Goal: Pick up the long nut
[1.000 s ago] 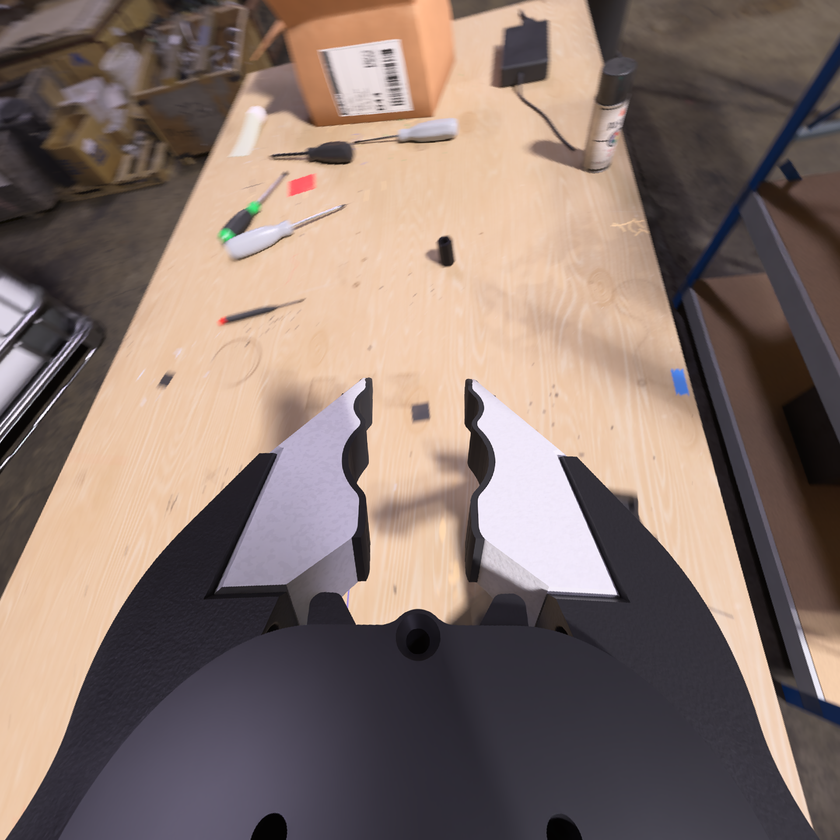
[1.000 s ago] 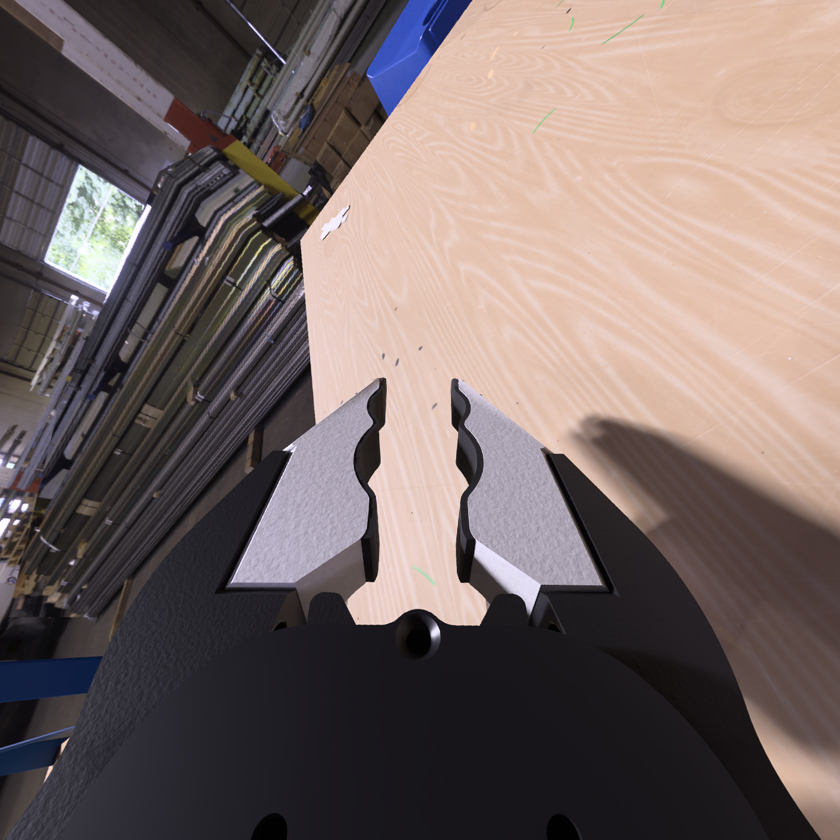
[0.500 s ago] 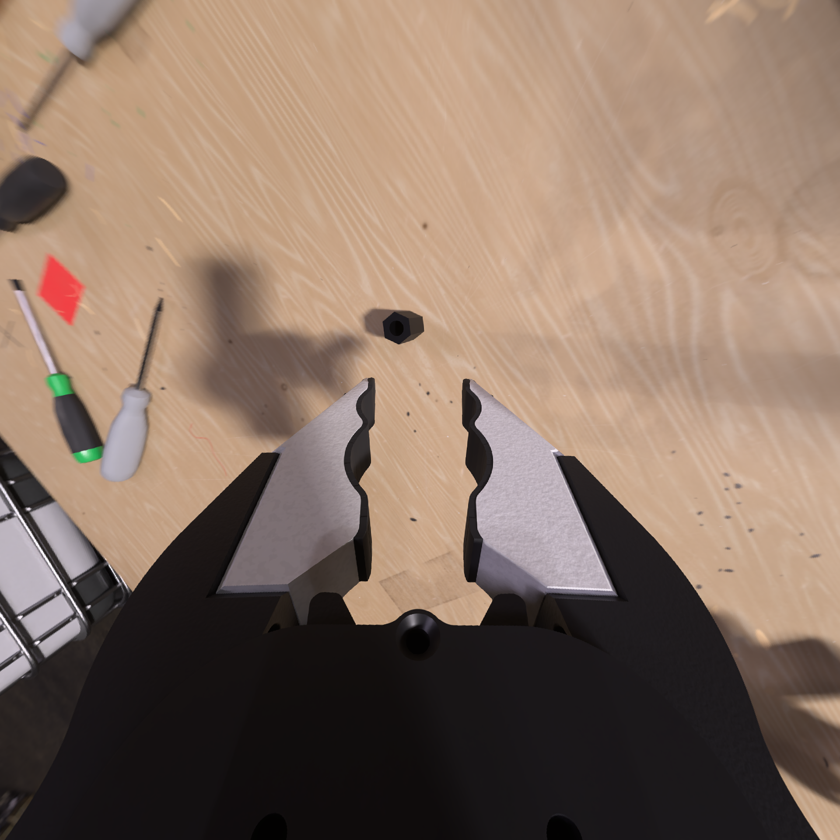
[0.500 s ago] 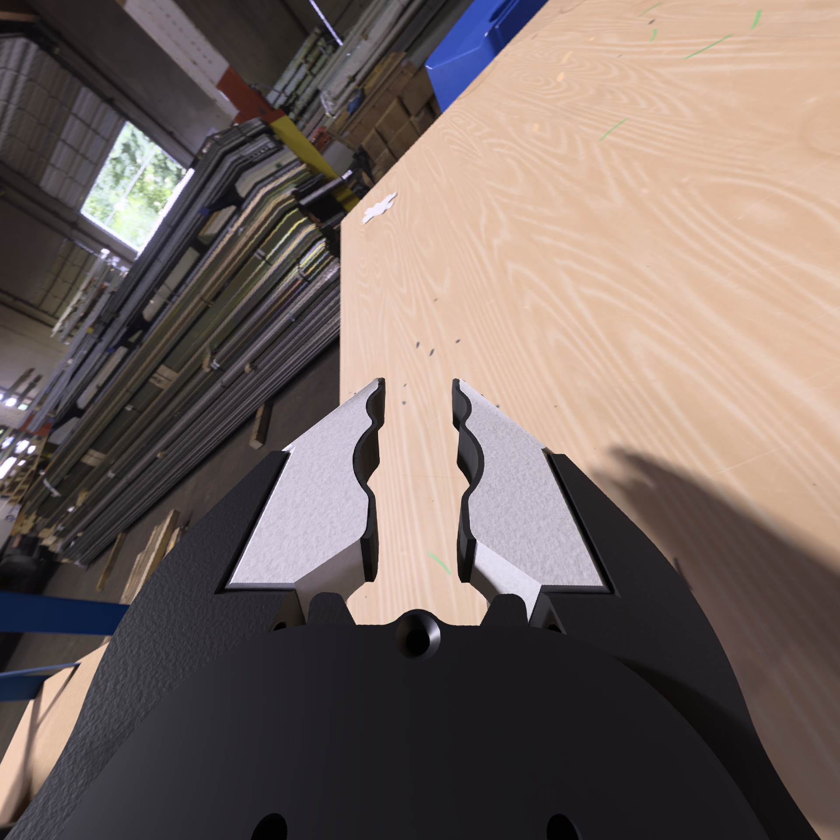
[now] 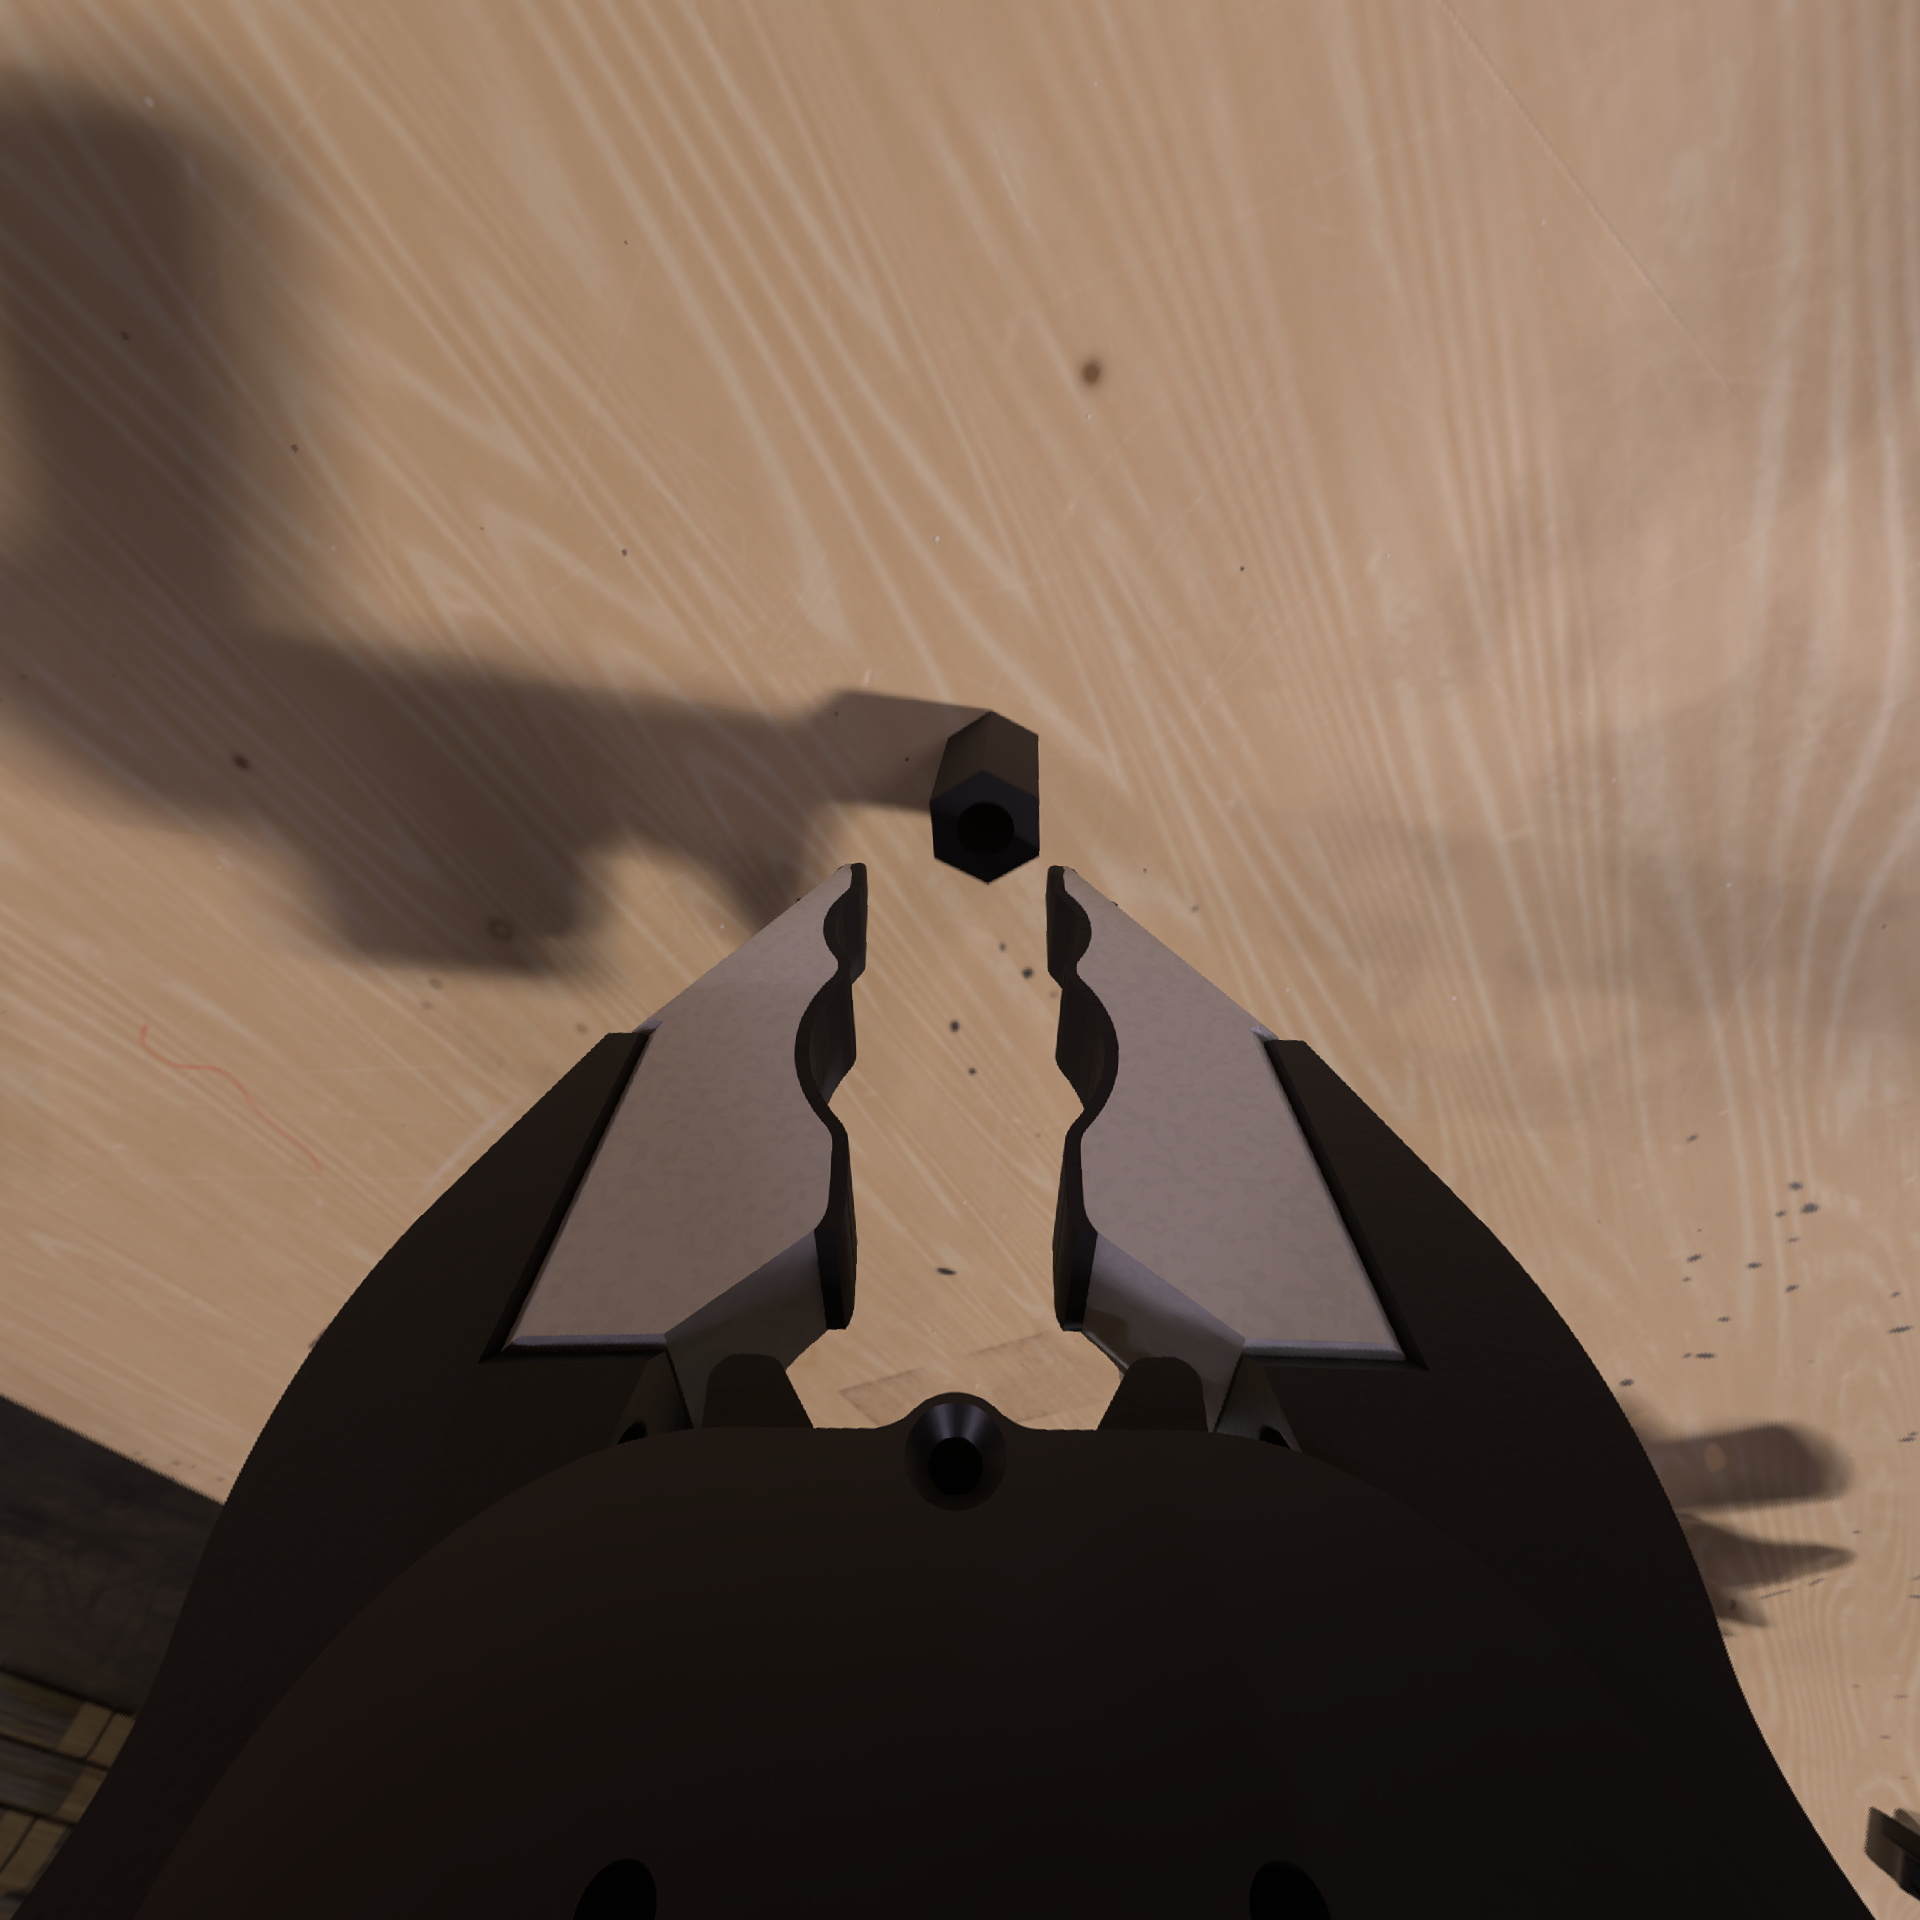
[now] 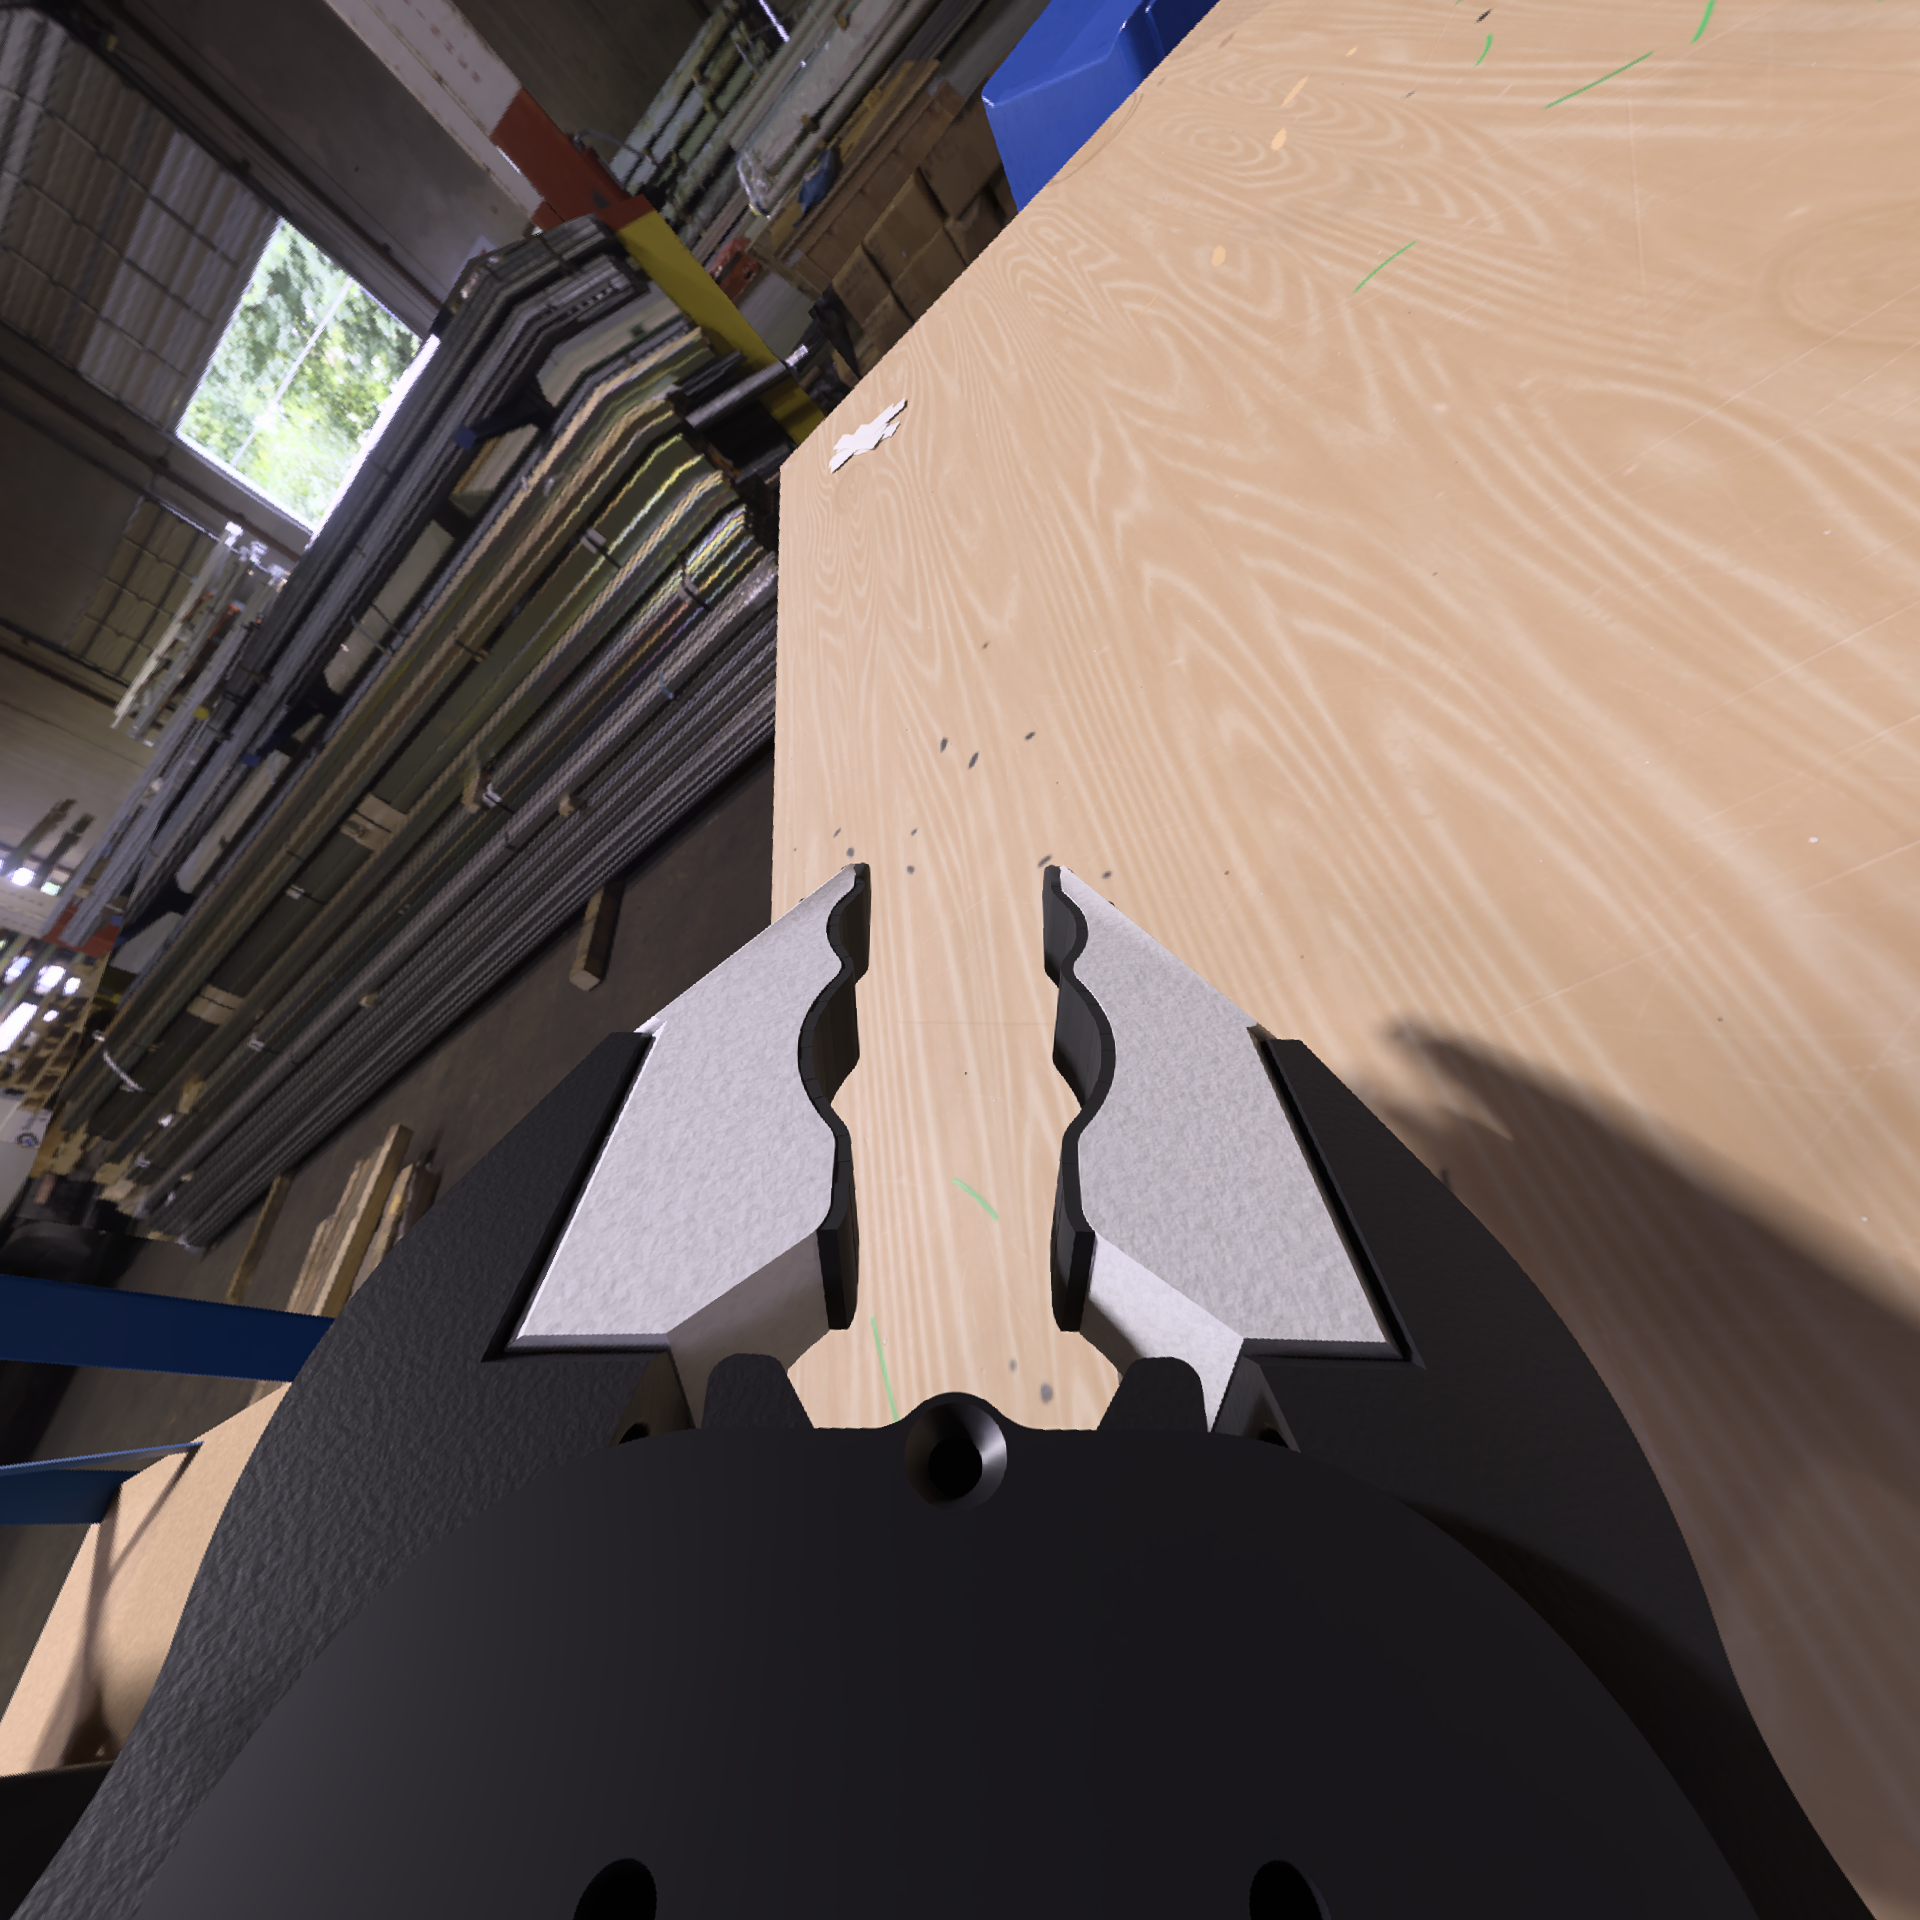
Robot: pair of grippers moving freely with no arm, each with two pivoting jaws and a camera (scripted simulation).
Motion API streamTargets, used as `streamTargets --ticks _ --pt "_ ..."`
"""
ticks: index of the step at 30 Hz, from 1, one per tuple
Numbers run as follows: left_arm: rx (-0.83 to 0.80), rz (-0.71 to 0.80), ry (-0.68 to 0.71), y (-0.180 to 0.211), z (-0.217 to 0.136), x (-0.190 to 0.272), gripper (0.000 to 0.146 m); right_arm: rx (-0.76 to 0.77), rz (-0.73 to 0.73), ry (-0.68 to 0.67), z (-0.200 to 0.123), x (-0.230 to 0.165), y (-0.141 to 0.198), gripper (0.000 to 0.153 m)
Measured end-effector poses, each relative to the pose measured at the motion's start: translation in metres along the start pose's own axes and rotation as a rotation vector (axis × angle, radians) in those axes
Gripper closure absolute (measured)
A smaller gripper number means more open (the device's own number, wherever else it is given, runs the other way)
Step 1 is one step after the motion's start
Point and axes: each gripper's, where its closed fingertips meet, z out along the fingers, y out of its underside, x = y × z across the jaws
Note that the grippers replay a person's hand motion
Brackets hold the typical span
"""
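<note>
Black left gripper (image 5: 954, 883) spread wide, empty, now dropped close over desk (image 5: 1351, 520) | long nut (image 5: 985, 800) upright, just beyond fingertips, slightly right of centre; was farther off | right gripper (image 6: 954, 883) parted, idle | grasp looks imminent

No readable writing, label, brand, number or sign shows in either view.
</note>
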Motion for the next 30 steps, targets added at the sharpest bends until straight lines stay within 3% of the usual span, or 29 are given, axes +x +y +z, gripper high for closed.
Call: streamTargets --ticks 6,13,17,24,27,30 --pt "0.019 -0.072 0.086 -0.006 0.006 0.006 0.126 0.006 0.002 0.012 -0.004 0.004 -0.002 0.119" --pt "0.030 -0.146 0.073 -0.001 0.004 0.009 0.126 -0.006 -0.003 0.015 -0.001 0.004 -0.001 0.119" --pt "0.118 -0.189 0.058 -0.006 -0.014 0.011 0.126 -0.013 -0.012 0.021 0.000 0.003 0.000 0.119" --pt "0.512 -0.292 0.040 -0.016 -0.119 0.056 0.126 0.001 -0.006 0.023 -0.005 0.003 0.000 0.119" --pt "0.700 -0.357 0.026 0.008 -0.173 0.095 0.126 0.013 -0.001 0.036 -0.006 0.005 0.000 0.119" --pt "0.885 -0.464 -0.009 0.057 -0.221 0.137 0.126 0.007 -0.004 0.065 -0.005 0.007 0.000 0.120"
